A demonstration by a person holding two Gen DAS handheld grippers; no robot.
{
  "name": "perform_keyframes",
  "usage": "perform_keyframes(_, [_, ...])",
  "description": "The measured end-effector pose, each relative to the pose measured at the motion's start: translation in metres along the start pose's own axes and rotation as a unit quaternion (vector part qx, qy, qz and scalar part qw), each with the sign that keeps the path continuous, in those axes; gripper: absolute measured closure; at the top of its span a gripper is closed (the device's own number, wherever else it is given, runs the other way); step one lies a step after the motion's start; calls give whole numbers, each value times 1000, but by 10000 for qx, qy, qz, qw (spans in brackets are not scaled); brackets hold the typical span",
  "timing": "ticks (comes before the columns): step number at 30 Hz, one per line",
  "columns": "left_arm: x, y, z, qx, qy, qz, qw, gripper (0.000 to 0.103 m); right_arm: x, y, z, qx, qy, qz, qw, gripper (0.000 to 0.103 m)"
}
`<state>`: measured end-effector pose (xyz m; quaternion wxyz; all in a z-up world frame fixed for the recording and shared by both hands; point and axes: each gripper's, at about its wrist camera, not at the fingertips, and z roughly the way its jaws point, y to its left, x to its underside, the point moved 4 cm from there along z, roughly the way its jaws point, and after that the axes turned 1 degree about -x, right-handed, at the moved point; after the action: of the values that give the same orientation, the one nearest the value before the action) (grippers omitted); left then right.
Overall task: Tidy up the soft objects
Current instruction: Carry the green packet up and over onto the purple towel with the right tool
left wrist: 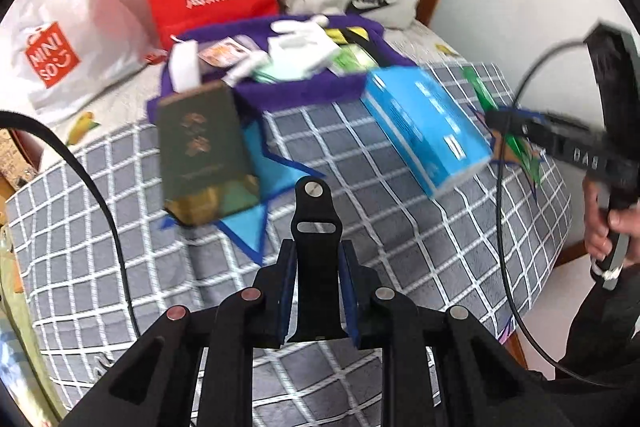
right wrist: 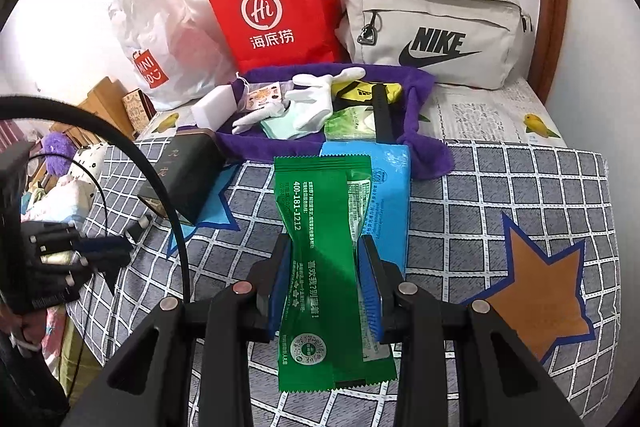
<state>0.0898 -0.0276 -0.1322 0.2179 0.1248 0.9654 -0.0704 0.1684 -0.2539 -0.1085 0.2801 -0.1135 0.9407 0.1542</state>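
Purple cloth tray [right wrist: 424,147] at the far side of the bed [right wrist: 480,195], in front of a red paper bag [right wrist: 272,7], a white plastic bag [right wrist: 160,39] and a beige pouch [right wrist: 432,31] along the wall. Inside the tray: white gloves [right wrist: 308,99], a pale green folded cloth [right wrist: 280,127], a green packet [right wrist: 352,125], a yellow-and-black item [right wrist: 360,91], a black strip [right wrist: 384,115] and a small printed card [right wrist: 262,95]. Dark box [right wrist: 184,175] just outside the tray's left corner, on a blue star; blue pack [right wrist: 390,195] against the tray's near edge.

Left gripper [left wrist: 316,291]: jaws clamped on a black strap [left wrist: 314,227], long axis running away from the camera toward the tray, studded end farthest out, lifted clear of the checked blanket [left wrist: 360,227].

Right gripper [right wrist: 324,283]: jaws clamped on a green sachet [right wrist: 320,227], pinched at its middle, long axis pointing toward the tray, far end over the blue pack, near end hanging below the jaws.
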Motion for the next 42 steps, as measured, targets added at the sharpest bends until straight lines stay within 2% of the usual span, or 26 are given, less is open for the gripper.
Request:
perform_keyframes(9, [-29,54,-23,-253,-381,-504,9977,83,-13,0,3,119,-5,-69,9999,70])
perform_keyframes(16, [-54,89,-18,-165,-515,-922,9943,83,-29,-2,20,155,124,-156,9997,70])
perform_keyframes(28, [-90,105,-10,-189,-630,-834,9943,83,-54,-7,38,180,249,-134,9994,70])
perform_keyframes(42, [-131,126,6,-157,-700,-741,9947,83,-88,-13,48,343,155,-105,9992,70])
